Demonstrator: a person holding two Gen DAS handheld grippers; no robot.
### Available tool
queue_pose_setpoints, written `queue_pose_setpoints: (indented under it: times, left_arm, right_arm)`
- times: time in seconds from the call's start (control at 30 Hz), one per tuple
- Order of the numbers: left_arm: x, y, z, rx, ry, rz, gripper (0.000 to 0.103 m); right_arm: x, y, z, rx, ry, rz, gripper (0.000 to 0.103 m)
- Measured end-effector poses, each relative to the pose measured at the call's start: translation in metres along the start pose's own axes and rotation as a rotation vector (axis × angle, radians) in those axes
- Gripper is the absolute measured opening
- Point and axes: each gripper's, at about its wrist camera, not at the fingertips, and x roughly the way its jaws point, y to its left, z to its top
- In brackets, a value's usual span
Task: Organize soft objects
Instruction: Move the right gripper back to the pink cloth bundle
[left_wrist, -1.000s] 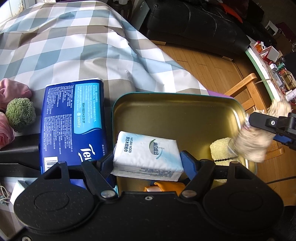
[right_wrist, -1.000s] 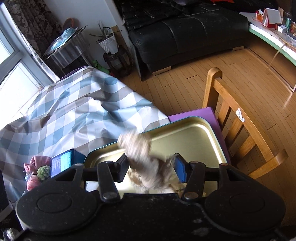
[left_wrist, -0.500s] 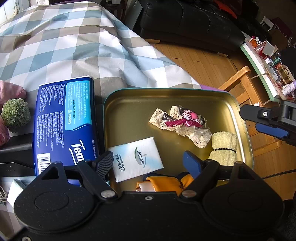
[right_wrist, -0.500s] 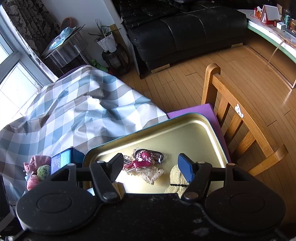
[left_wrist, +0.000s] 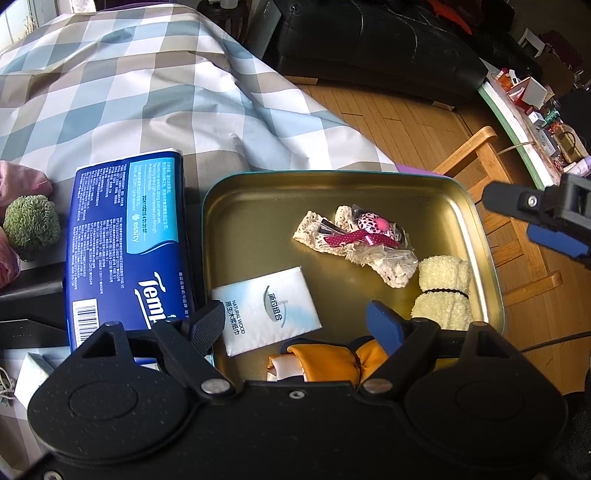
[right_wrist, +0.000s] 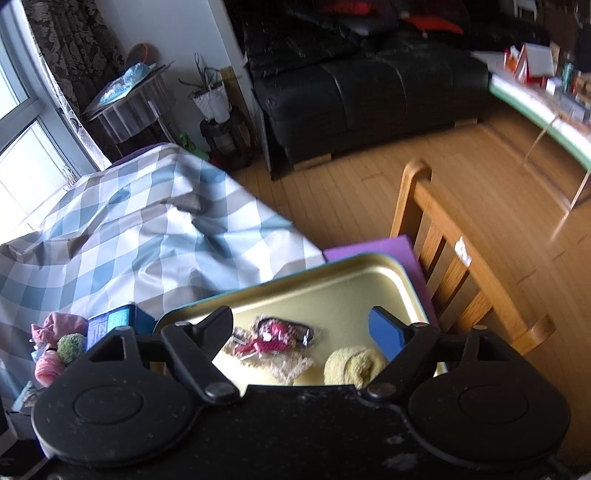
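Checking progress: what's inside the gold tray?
Gold tray: white tissue pack, lace piece with pink trinket, rolled yellow cloth, orange fabric item partly hidden by the left gripper.

Left gripper (left_wrist: 295, 317): black textured housing, silver pivot screws, one blue pad at 3 o'clock. Right gripper (right_wrist: 301, 330): identical build.

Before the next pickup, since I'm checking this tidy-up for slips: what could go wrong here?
The gold tray sits near the table edge beside the chair; a nudge might slide it off. The lace bundle lies loose and could snag a finger of the right gripper, whose jaws have just been opening, empty. The left gripper, open, hovers over the tissue pack.
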Motion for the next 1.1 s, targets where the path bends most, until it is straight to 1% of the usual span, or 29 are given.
queue_pose_setpoints:
  times: [0.1, 0.17, 0.4, 0.67, 0.83, 0.97, 1.1]
  left_arm:
    - [-0.003, -0.002, -0.001, 0.005, -0.009, 0.008, 0.08]
    - [-0.006, -0.002, -0.001, 0.006, -0.014, 0.007, 0.08]
    - [-0.022, -0.002, -0.006, 0.011, -0.043, 0.01, 0.083]
    - [-0.045, 0.006, -0.016, 0.023, -0.073, 0.034, 0.084]
    - [-0.059, 0.025, -0.031, 0.012, -0.074, 0.043, 0.085]
    - [-0.068, 0.047, -0.045, 0.002, -0.073, 0.097, 0.085]
    - [-0.078, 0.079, -0.053, -0.034, -0.07, 0.147, 0.085]
  right_arm:
    - [-0.004, 0.004, 0.001, -0.027, -0.044, -0.016, 0.088]
    - [-0.005, 0.005, 0.002, -0.031, -0.054, -0.015, 0.088]
    - [-0.006, 0.009, 0.003, -0.04, -0.074, -0.029, 0.089]
    - [-0.003, 0.018, 0.001, -0.069, -0.074, -0.042, 0.09]
    - [-0.002, 0.025, -0.002, -0.099, -0.066, -0.045, 0.091]
    - [-0.001, 0.037, -0.007, -0.142, -0.067, -0.04, 0.091]
    - [-0.004, 0.056, -0.015, -0.199, -0.083, -0.021, 0.091]
